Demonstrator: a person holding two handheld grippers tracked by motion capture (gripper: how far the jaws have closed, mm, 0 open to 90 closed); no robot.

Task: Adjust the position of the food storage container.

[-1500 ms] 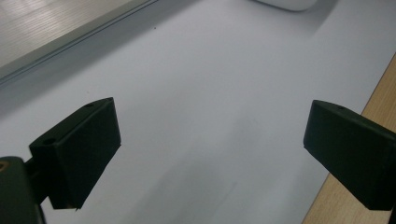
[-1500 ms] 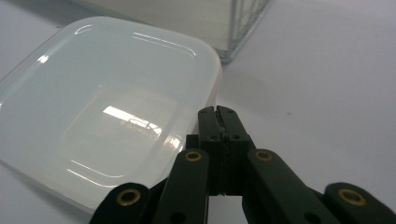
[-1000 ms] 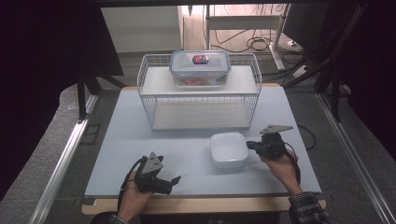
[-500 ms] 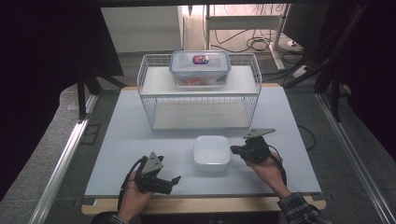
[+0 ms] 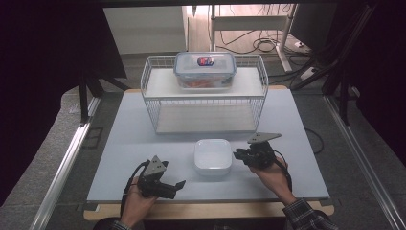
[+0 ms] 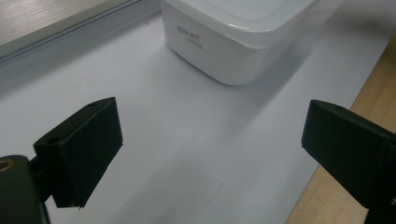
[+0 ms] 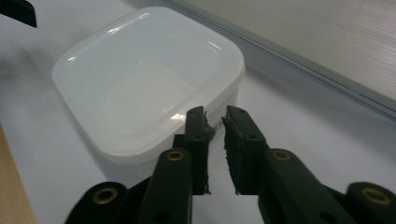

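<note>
Lying just ahead of the right claw (image 7: 215, 122), whose jaws have just parted slightly off its rim, the box (image 7: 147, 77) is nearer it than the spread left claw (image 6: 212, 144).

Left tongs (image 5: 178, 184) agape, right tongs (image 5: 238, 154) just opening, seemingly empty

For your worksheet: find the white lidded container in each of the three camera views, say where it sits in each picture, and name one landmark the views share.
High view: white container sits low and centre on the table, between the two grippers.
Left gripper view: it lies at the top, centre to right, beyond the open jaws.
Right gripper view: it lies centre-left, just past the jaw tips.
Shared landmark: the pale tabletop under it.
</note>
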